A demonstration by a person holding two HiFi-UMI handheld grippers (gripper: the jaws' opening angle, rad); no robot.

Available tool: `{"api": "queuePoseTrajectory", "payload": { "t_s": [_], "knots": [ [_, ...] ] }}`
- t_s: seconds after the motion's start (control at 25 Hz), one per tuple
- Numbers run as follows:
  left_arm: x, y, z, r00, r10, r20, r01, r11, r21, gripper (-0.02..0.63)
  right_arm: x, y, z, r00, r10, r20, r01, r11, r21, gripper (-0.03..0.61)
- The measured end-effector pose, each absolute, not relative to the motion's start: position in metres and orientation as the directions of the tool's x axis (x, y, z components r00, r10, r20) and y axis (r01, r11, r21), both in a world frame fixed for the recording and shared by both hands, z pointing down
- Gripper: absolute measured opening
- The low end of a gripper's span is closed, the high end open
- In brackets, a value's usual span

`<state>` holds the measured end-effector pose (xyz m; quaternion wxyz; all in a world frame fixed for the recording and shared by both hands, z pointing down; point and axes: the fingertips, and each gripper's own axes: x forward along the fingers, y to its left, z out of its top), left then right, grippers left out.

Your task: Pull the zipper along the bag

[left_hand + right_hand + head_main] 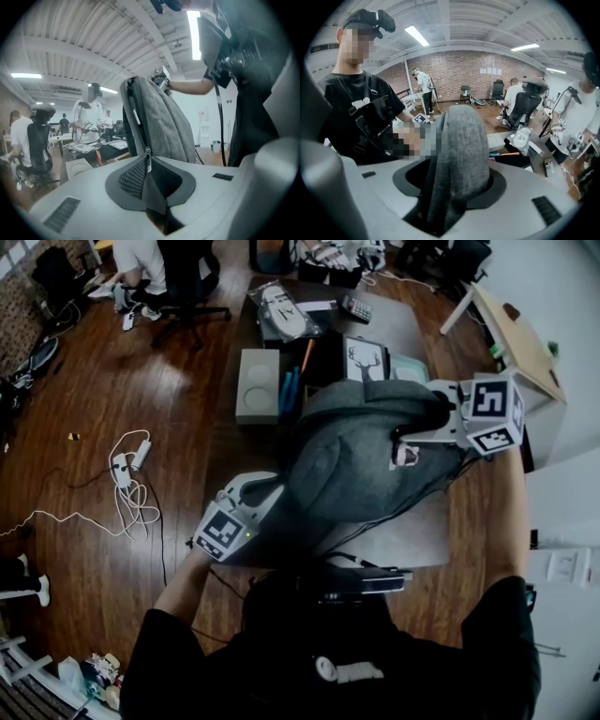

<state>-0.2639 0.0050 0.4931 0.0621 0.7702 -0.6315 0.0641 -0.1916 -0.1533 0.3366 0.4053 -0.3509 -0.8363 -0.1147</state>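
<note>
Jaws of the left gripper stand nearly together, pinching the zipper pull at the centre of the left gripper view. The right gripper clamps a thick fold of the grey bag, which lies mid-frame on the table in the head view.

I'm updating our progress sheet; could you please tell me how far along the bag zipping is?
Done: the right tool grips the grey bag by its fabric. In hand: the left tool pinches the zipper pull. Left: drawing it along the track; how much remains is unclear.
</note>
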Motion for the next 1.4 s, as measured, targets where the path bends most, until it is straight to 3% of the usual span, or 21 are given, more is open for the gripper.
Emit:
{"api": "queuePoseTrajectory", "payload": {
  "t_s": [0.08,0.24,0.48,0.88,0.92,1.0,1.08,1.4],
  "knots": [
    [-0.271,0.011,0.470,0.183,-0.975,0.123,-0.981,-0.173,0.092,0.003,-0.192,-0.154,0.337,-0.426,0.490,0.761,0.681,0.727,-0.087,0.225],
    [-0.268,0.006,0.465,0.191,-0.967,0.167,-0.981,-0.195,-0.006,0.003,-0.191,-0.153,0.335,-0.426,0.487,0.762,0.679,0.729,-0.086,0.225],
    [-0.269,0.006,0.489,0.041,-0.974,0.222,-0.983,-0.080,-0.168,0.008,-0.193,-0.153,0.336,-0.432,0.494,0.755,0.686,0.723,-0.080,0.225],
    [-0.267,-0.006,0.507,0.011,-0.969,0.247,-0.952,-0.086,-0.294,0.009,-0.188,-0.150,0.335,-0.432,0.510,0.744,0.690,0.718,-0.091,0.225],
    [-0.267,-0.004,0.509,-0.005,-0.968,0.250,-0.951,-0.073,-0.301,0.018,-0.188,-0.150,0.335,-0.432,0.512,0.743,0.691,0.717,-0.093,0.225],
    [-0.270,-0.001,0.512,-0.047,-0.968,0.248,-0.958,-0.027,-0.286,0.126,-0.188,-0.151,0.334,-0.431,0.515,0.741,0.691,0.716,-0.096,0.225],
    [-0.273,0.001,0.512,-0.067,-0.968,0.242,-0.967,0.004,-0.254,0.184,-0.190,-0.153,0.335,-0.431,0.516,0.740,0.691,0.717,-0.097,0.225],
    [-0.267,0.001,0.526,-0.209,-0.942,0.262,-0.933,0.112,-0.341,0.186,-0.192,-0.155,0.337,-0.431,0.513,0.742,0.686,0.721,-0.101,0.227]
  ]
}}
